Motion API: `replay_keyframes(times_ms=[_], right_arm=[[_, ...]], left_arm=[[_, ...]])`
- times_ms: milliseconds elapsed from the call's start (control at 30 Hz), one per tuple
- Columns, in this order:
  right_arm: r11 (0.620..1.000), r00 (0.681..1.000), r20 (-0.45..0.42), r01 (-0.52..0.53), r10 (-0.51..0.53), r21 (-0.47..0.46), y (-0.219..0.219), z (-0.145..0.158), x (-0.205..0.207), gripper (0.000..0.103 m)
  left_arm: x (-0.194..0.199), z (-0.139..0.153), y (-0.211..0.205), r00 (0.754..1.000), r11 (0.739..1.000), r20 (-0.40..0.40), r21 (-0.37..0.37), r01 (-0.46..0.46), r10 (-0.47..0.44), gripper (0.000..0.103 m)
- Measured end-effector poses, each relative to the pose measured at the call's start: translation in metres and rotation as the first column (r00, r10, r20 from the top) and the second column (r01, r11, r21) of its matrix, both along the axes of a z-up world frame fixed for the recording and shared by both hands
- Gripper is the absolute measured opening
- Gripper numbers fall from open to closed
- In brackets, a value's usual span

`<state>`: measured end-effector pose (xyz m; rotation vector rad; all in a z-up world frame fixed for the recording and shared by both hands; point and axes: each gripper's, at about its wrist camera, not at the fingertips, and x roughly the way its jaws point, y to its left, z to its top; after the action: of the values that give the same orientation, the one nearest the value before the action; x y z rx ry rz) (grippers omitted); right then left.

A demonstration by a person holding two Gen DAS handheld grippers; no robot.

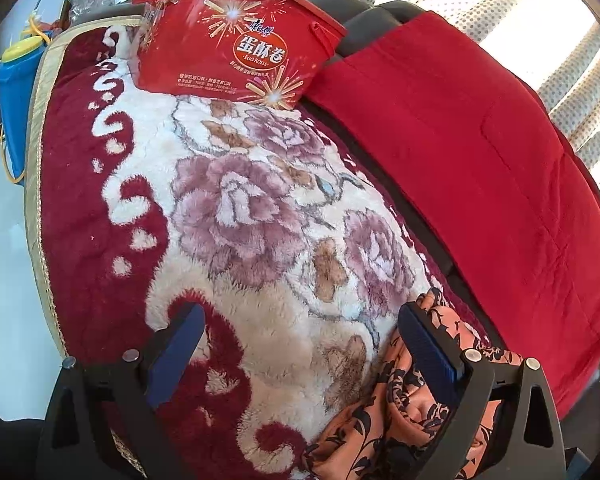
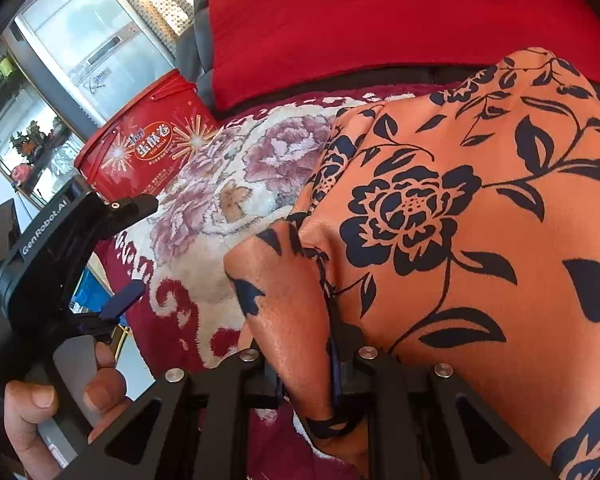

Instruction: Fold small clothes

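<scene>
My right gripper (image 2: pixel 308 384) is pinched tight on a bunched fold of the orange garment (image 2: pixel 460 220), the one printed with dark navy flowers and leaves. The cloth drapes from that pinch across the plush floral blanket (image 2: pixel 220 200), spreading toward the red quilt (image 2: pixel 380 20) behind it. My left gripper (image 1: pixel 300 340) hangs with its jaws spread wide over the blanket, nothing between them; its right finger (image 1: pixel 428 344) sits just beside the garment's crumpled edge, and I cannot tell whether it touches. A red egg-roll tub (image 1: pixel 236 48) stands on the blanket's far end. A hand (image 2: pixel 60 400) grips the left handle.
</scene>
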<state>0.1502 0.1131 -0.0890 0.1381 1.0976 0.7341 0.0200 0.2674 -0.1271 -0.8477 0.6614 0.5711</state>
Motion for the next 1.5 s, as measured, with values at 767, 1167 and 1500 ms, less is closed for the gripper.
replay_keyframes(times_ms=[767, 1167, 1500], right_arm=[[0.999, 1.000, 0.005, -0.026, 0.026, 0.033, -0.025, 0.015, -0.023, 0.023], [0.979, 0.985, 0.041, -0.174, 0.170, 0.104, -0.020, 0.045, -0.050, 0.025], [0.976, 0.978, -0.206, 0.019, 0.026, 0.218, -0.030, -0.002, 0.001, 0.047]], left_arm=[[-0.002, 0.000, 0.003, 1.000, 1.000, 0.004, 0.001, -0.017, 0.017, 0.098], [-0.003, 0.001, 0.000, 0.999, 0.999, 0.007, 0.014, -0.034, 0.034, 0.098], [0.001, 0.003, -0.007, 1.000, 0.999, 0.003, 0.036, -0.025, 0.025, 0.098]])
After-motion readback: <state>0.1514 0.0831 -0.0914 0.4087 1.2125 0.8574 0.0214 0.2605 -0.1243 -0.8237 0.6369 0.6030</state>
